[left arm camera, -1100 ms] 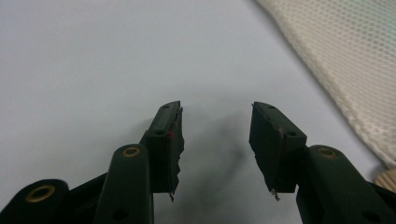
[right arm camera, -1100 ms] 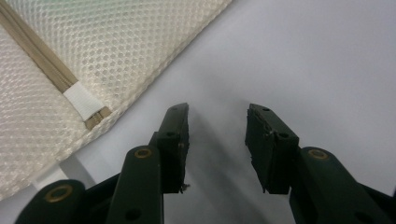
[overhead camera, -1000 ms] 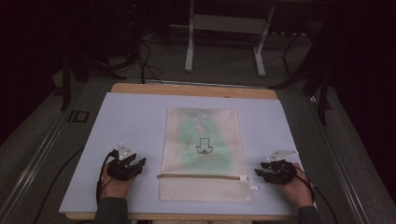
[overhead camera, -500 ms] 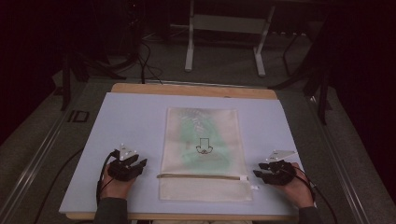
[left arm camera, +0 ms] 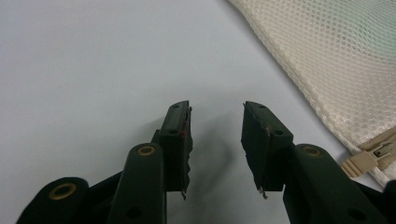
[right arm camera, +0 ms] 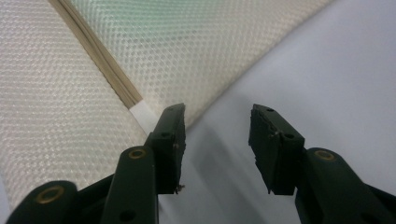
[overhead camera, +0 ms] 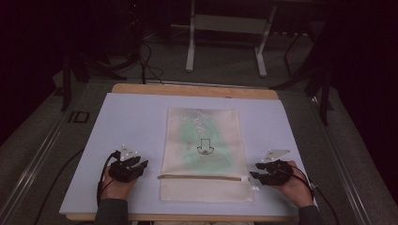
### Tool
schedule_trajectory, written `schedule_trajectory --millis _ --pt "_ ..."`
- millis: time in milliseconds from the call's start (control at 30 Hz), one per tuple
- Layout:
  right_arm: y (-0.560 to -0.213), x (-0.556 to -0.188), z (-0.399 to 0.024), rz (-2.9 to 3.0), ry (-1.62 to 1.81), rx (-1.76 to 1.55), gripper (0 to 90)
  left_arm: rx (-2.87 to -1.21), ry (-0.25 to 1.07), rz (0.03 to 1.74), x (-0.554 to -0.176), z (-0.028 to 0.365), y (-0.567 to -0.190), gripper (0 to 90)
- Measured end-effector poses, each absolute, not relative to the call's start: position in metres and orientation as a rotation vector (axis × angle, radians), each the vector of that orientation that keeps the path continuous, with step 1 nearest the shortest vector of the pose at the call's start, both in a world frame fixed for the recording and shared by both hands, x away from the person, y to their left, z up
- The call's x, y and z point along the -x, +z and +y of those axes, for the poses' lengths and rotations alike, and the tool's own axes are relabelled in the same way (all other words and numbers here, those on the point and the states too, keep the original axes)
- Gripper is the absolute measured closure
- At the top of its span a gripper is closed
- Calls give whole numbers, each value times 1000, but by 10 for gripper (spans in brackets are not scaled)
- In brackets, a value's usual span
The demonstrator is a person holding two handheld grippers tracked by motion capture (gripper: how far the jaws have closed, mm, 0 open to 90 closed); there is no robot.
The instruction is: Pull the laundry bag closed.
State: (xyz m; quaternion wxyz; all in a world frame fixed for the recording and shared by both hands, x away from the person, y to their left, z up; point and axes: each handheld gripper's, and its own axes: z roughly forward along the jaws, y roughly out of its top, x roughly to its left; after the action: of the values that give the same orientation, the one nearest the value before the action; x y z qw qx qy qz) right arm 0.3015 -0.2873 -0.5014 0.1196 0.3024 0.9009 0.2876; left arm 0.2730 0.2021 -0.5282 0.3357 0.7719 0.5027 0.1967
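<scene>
The cream mesh zip bag [overhead camera: 205,154] lies flat in the middle of the pale blue-white table mat [overhead camera: 131,122], green stuff showing faintly through it, a small black arrow mark on top. Its beige zipper [overhead camera: 202,176] runs across near your edge.

Your left gripper [overhead camera: 138,165] sits on the mat just left of the bag, apart from it. Its jaws have just been closing a bit but stand wide, nothing between them. In the left gripper view only bare mat lies between the black pads [left arm camera: 180,140], with the beige zipper pull [left arm camera: 366,158] off to the side.

Your right gripper [overhead camera: 256,172] rests at the bag's right edge, level with the zipper. Its jaws have just been opening, wide now, holding nothing. In the right gripper view one jaw sits over the mesh by the white end tab [right arm camera: 144,114], the other over bare mat.

Looks like you're setting up to unzip:
- Pin the right end first: slide the right gripper in so both pads take the tab or seam, not loose mesh.
- Bring the left gripper onto the pull itself; it's small, so line up square before closing.
- Pull along the zipper, low and level. Lifting will likely bunch the mesh and jam it.
- Can't tell if the pull lies flat; check before you pinch.
</scene>
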Motion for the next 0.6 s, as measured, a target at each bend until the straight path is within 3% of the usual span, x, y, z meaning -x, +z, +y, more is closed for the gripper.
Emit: schedule_trajectory --millis 600 --pt "-489 -298 -262 2654 870 -785 570 -2015 506 1321 -273 203 -529 605"
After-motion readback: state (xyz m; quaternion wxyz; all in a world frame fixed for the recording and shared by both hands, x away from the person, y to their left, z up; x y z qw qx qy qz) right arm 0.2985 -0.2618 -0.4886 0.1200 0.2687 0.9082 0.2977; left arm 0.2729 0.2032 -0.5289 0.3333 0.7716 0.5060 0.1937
